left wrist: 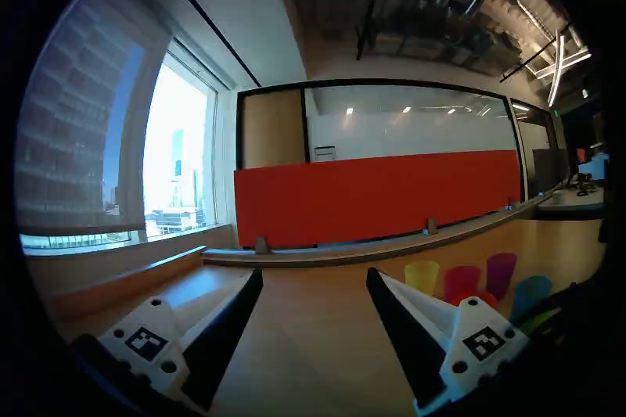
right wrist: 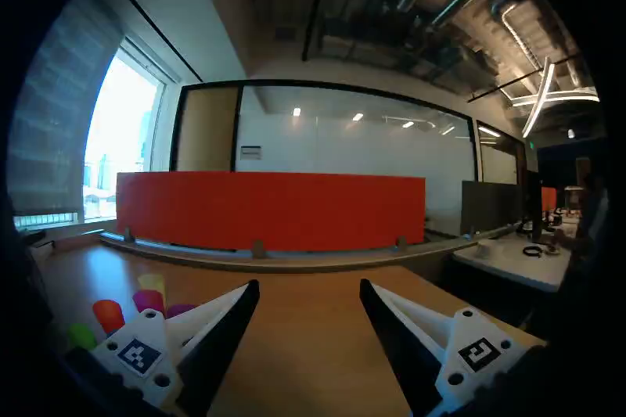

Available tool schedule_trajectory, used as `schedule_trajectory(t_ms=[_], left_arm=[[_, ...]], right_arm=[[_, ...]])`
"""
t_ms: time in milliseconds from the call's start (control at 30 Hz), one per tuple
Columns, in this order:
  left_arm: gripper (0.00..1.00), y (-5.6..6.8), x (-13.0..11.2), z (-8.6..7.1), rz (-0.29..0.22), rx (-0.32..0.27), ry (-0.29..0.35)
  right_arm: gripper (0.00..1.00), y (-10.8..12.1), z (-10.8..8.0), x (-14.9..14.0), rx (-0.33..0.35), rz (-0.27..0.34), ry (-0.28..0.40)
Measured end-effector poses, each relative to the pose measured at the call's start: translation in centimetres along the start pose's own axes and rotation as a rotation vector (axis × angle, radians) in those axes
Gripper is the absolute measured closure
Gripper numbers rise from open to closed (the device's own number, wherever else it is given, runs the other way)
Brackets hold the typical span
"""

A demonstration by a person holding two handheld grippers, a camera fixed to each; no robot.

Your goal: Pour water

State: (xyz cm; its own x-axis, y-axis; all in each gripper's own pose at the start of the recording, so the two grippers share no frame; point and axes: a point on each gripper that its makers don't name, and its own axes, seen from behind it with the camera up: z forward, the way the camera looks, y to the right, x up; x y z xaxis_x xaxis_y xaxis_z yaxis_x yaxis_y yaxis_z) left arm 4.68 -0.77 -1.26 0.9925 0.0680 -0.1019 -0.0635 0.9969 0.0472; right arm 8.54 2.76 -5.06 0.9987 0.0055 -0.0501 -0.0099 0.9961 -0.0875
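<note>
Right now we have both grippers low over the wooden desk (left wrist: 313, 362), and neither grips anything. The left gripper (left wrist: 314, 273) has its fingers spread wide. Just past its right finger, a yellow cup (left wrist: 422, 276), a pink cup (left wrist: 462, 279), a purple cup (left wrist: 501, 271) and a blue cup (left wrist: 532, 292) stand close together on the desk. The right gripper (right wrist: 309, 284) is spread just as wide. In its view the cups sit low beside its left finger, and a dim green shape (right wrist: 80, 335) there is probably another cup. An orange screen (left wrist: 375, 194) runs along the desk's far edge.
</note>
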Motion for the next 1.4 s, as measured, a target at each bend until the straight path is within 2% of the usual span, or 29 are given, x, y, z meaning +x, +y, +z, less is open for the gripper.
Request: schedule_trajectory(t_ms=[167,300,700,900,1200,1400], left_arm=[[0.01,0.1,-1.6,0.0,-0.029,-0.004,-0.027],[0.01,0.0,-2.5,0.2,-0.032,0.001,-0.04],[0.01,0.5,-3.1,0.3,-0.036,-0.005,-0.048],[0.01,0.5,-3.7,0.4,-0.069,-0.015,-0.067],[0.01,0.3,-4.5,0.5,-0.066,-0.014,-0.102],[0.01,0.5,-4.7,0.6,-0.067,-0.024,-0.101]], right_arm=[[0.01,0.1,0.1,0.0,-0.016,-0.014,-0.002],[0.01,-0.2,0.3,-0.2,-0.017,-0.024,-0.008],[0.01,-0.4,0.2,0.4,-0.01,-0.019,-0.009],[0.01,0.0,0.2,0.3,-0.016,-0.026,-0.006],[0.01,0.2,-0.1,0.1,-0.014,-0.024,-0.01],[0.01,0.1,-0.1,0.3,-0.01,-0.013,-0.01]])
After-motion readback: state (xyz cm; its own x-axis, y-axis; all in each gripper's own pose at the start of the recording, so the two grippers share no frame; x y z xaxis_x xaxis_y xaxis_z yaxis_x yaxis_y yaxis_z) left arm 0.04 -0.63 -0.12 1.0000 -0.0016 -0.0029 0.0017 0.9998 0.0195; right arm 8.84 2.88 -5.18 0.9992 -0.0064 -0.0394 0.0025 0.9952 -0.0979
